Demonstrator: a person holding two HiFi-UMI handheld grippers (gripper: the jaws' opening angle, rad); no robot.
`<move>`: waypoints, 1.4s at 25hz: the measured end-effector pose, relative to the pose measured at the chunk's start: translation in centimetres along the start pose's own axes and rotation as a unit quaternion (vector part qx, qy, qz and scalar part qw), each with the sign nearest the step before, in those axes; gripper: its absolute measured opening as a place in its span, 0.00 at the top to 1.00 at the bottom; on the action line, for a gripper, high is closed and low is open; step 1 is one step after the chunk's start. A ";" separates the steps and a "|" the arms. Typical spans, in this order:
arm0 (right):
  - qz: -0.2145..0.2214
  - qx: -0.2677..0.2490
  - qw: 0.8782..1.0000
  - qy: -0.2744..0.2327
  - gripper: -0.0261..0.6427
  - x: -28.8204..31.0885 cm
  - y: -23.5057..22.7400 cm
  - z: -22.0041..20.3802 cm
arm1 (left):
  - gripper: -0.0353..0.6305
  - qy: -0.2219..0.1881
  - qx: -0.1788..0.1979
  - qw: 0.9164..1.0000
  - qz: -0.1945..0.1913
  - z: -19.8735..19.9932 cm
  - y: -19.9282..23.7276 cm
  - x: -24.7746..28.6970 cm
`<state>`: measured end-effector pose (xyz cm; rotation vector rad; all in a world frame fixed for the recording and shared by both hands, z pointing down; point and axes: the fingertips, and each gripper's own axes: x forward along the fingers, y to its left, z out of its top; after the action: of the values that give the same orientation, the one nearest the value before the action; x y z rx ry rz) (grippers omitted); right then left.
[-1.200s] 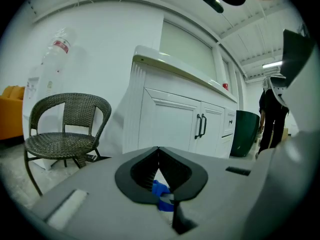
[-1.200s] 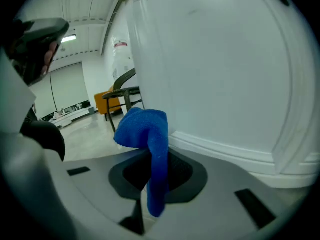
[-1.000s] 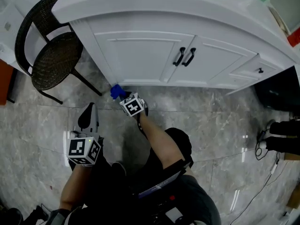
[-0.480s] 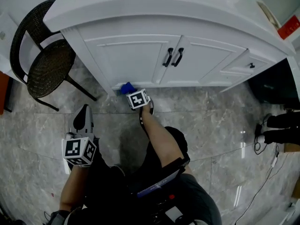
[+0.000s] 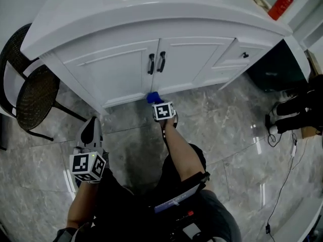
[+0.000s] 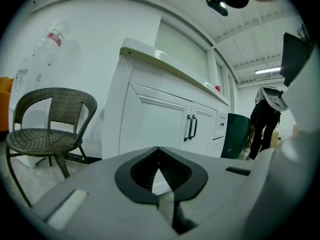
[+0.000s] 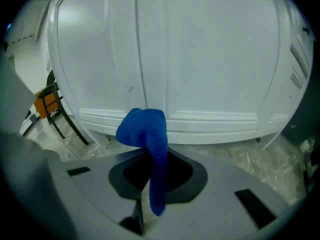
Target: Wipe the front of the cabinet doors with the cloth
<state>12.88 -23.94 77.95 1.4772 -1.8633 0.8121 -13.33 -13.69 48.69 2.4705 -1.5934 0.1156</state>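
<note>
A white cabinet with two doors (image 5: 126,67) and black handles (image 5: 156,62) stands ahead on the marble floor. My right gripper (image 5: 155,101) is shut on a blue cloth (image 5: 153,98), held low at the bottom edge of the doors, near the seam between them. In the right gripper view the cloth (image 7: 148,136) sticks up from the jaws, close before the door panels (image 7: 200,59). My left gripper (image 5: 91,132) hangs back to the left, away from the cabinet. Its jaws are shut with nothing in them (image 6: 159,156).
A dark wicker chair (image 5: 28,92) stands left of the cabinet. A small drawer (image 5: 241,55) sits right of the doors, and a dark bin (image 5: 270,67) beyond it. Cables (image 5: 282,135) lie on the floor at right. A person (image 6: 265,116) stands far off.
My right gripper with the blue cloth has slid rightward along the bottom of the doors, from the left door's corner toward the middle seam. The left gripper has stayed back.
</note>
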 end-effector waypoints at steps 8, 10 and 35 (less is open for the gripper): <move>0.019 0.073 0.997 -0.018 0.89 -2.6 -0.4 -0.4 | 0.94 0.009 -0.005 1.000 -0.003 -0.5 -0.6 0.3; 0.045 0.095 0.994 -0.026 0.89 -3.5 1.2 -0.2 | 0.94 0.010 -0.021 1.000 -0.002 -0.5 -0.3 0.6; 0.132 -0.183 0.888 -0.401 0.89 -32.0 2.9 25.4 | 0.94 -0.033 0.012 0.999 -0.035 4.0 -4.6 1.0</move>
<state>13.60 -24.05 36.97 1.4279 -2.6737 -0.1200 -8.85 -13.60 44.35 2.5707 -1.5375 0.0454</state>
